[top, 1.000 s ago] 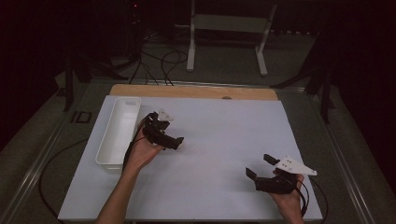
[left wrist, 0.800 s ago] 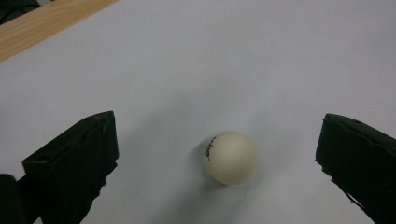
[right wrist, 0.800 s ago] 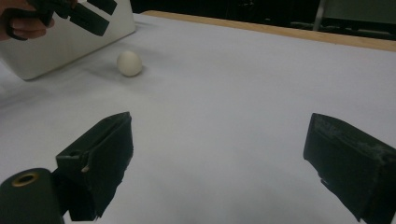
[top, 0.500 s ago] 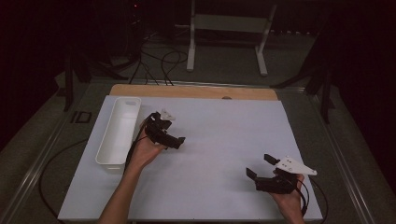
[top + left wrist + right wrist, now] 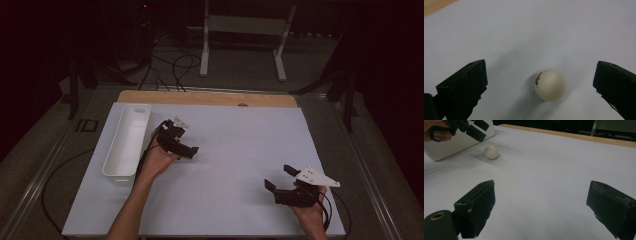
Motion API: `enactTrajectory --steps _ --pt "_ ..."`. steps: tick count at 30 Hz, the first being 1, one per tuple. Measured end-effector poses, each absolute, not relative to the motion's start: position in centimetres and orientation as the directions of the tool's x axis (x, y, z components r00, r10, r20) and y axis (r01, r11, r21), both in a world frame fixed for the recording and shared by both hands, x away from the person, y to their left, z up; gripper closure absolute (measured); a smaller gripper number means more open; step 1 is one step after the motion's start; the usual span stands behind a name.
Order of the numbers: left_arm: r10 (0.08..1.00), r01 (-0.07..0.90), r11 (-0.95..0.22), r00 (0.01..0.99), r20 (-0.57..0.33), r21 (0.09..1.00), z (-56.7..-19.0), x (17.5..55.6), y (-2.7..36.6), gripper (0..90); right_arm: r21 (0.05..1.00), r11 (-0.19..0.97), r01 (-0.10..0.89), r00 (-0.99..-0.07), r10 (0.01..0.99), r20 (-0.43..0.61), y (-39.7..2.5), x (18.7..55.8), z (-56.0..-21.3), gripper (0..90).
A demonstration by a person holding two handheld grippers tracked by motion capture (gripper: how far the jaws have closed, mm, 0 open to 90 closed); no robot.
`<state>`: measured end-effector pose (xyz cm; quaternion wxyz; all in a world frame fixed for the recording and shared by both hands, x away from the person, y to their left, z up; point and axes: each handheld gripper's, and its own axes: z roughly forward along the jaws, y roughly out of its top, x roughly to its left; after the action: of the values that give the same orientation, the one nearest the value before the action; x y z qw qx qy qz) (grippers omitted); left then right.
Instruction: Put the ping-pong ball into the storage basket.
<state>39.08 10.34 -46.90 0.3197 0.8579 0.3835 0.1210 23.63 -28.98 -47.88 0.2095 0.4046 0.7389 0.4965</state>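
Left gripper (image 5: 541,82) jaws wide apart, straddling white ball (image 5: 550,85) on white table sheet (image 5: 240,150), not touching. Ball sits right of centre: shift right, lower, close gently or it rolls. White bin (image 5: 127,140) just beside. Right gripper (image 5: 281,180) also spread, empty, well apart.

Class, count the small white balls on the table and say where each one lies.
1. A small white ball with printed lettering lies on the white table sheet, between the left gripper's open jaws, beside the long white plastic bin. The bin's inside is partly hidden.
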Motion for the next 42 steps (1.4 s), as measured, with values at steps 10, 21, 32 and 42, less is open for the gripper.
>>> enactTrajectory --steps 10,21,32,42 --pt "0.739 0.606 -0.5 0.671 -0.059 0.619 -47.1 39.5 10.0 0.1 0.903 0.179 0.391 -0.587 0.804 0.094 -29.0 23.7 -47.9 8.0" --pt "0.752 0.635 -0.497 0.656 -0.071 0.592 -47.3 39.9 9.6 0.1 0.902 0.177 0.395 -0.585 0.805 0.098 -29.0 23.7 -48.0 8.0" --pt "0.748 0.653 -0.501 0.657 -0.094 0.568 -47.8 40.1 9.4 0.1 0.903 0.173 0.394 -0.584 0.805 0.1 -29.0 23.7 -47.9 8.0" --pt "0.743 0.656 -0.524 0.664 -0.085 0.544 -48.2 40.2 9.2 0.1 0.902 0.174 0.395 -0.585 0.805 0.101 -29.0 23.7 -47.9 8.0"
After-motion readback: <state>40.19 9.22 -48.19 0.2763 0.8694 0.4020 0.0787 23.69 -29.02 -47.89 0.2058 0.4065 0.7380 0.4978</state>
